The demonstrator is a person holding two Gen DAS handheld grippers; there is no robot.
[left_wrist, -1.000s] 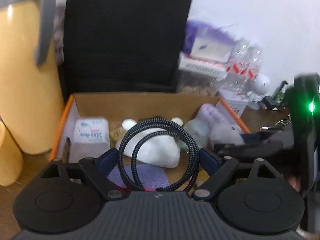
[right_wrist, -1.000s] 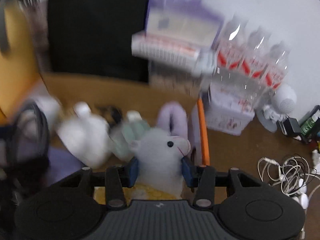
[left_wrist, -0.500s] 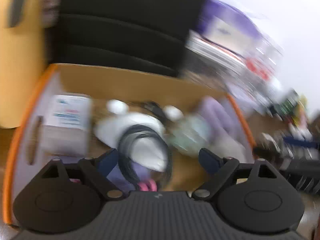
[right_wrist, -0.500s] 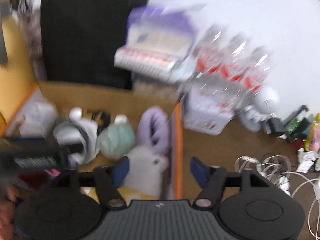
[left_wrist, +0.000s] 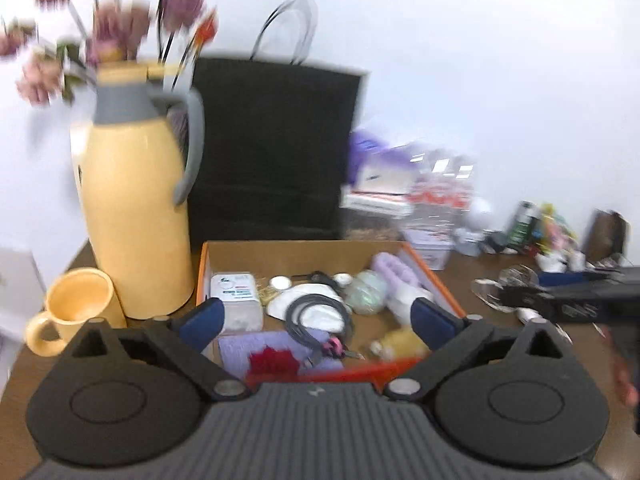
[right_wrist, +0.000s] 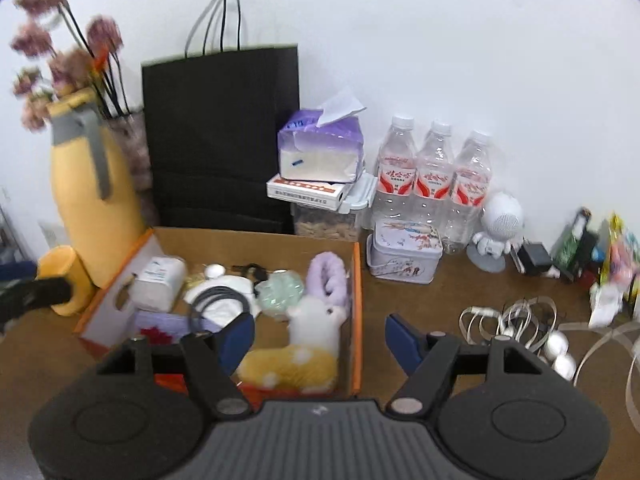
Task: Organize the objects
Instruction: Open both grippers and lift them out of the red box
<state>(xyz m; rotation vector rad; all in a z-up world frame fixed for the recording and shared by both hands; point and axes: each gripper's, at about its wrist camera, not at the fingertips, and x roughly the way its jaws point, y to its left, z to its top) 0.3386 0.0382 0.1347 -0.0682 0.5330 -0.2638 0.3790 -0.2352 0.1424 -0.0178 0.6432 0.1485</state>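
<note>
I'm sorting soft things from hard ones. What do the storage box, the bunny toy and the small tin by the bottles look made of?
Storage box: brown cardboard, matte, orange-edged walls. Bunny toy: fuzzy plush fabric, white with a yellow spotted body. Small tin: probably printed metal, smooth with a slight sheen and rounded lid.

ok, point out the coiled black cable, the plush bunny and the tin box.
coiled black cable (right_wrist: 218,300), right wrist view, top of loop.
plush bunny (right_wrist: 314,316), right wrist view, white head.
tin box (right_wrist: 404,254), right wrist view, front wall.

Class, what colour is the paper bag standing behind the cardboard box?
Black paper bag, clearest in the right wrist view.
</note>
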